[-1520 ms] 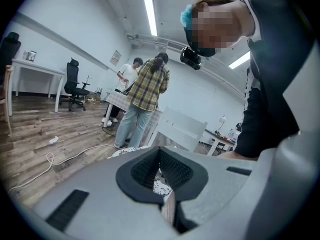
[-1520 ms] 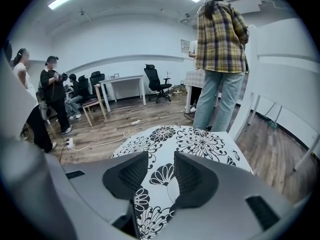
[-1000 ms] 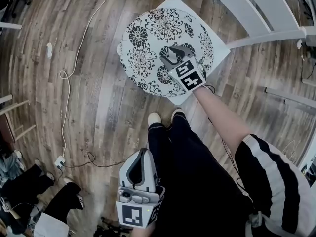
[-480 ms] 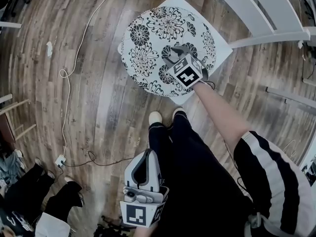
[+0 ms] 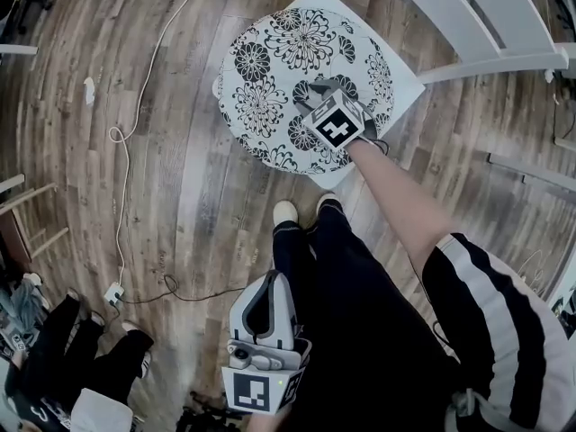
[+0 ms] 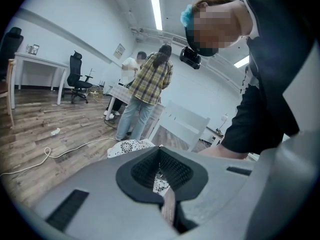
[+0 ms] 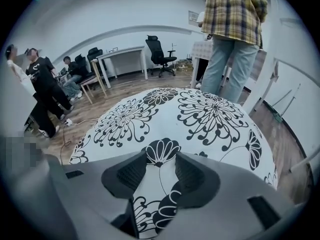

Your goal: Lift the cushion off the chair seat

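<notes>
Now, head view: floral cushion [image 5: 270, 70] lies on the white chair seat [image 5: 403, 86]; right hand-held gripper [image 5: 315, 94] over its near right part.
Left gripper view: left hand-held gripper [image 6: 160, 173] jaws together, empty.
Right gripper view: jaws just been opening, wide apart; cushion shows between them, unpinched.

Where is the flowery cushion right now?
In the head view the cushion lies on the white chair seat near the top, under the open right gripper.
</notes>
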Demonstrator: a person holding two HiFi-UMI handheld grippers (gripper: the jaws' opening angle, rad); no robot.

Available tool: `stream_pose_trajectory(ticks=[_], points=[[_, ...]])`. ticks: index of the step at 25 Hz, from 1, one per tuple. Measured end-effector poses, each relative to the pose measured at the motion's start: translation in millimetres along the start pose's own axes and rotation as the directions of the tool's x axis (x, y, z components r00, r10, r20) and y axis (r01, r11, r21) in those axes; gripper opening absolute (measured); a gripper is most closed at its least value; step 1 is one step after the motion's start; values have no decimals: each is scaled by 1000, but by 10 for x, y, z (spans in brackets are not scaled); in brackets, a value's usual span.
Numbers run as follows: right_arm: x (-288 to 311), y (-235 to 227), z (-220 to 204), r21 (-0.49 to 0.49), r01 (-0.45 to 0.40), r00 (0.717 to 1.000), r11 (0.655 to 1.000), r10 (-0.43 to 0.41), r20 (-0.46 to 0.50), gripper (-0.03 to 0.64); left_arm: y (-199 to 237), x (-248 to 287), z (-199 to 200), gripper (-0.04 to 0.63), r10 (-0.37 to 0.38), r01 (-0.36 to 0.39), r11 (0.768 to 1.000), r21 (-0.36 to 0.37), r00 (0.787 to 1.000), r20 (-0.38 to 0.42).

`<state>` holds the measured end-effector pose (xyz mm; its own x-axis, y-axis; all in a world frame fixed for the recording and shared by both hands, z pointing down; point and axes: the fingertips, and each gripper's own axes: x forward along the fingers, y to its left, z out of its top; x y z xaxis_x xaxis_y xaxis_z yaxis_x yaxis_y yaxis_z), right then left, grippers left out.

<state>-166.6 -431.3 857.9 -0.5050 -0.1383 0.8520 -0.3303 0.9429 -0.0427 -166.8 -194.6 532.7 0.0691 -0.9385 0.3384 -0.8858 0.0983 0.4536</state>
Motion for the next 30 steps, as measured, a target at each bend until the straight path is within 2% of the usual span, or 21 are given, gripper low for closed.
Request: stream_pose_trajectory(ticks=[11,21,26,30], points=[[-2,26,6,-4,15,1000,1000,-15,1,159,-71,24,-51,2,-17,17,1000,-2,1000,-12],[-29,111,-38,-8,29,1000,1000,-29,-8,47,-78,-17,-37,2,-24,24,1000,2,1000,-8],[-41,166,-63,-18,32,999,999,-33,-19,37,-30,-45,-56,2,-26,26,1000,-10,1000,-16],[-104,166,-58,3,26,1000,1000,-26,-10,35,-37,-35,-11,2,-41,41,999,7,999,-5]])
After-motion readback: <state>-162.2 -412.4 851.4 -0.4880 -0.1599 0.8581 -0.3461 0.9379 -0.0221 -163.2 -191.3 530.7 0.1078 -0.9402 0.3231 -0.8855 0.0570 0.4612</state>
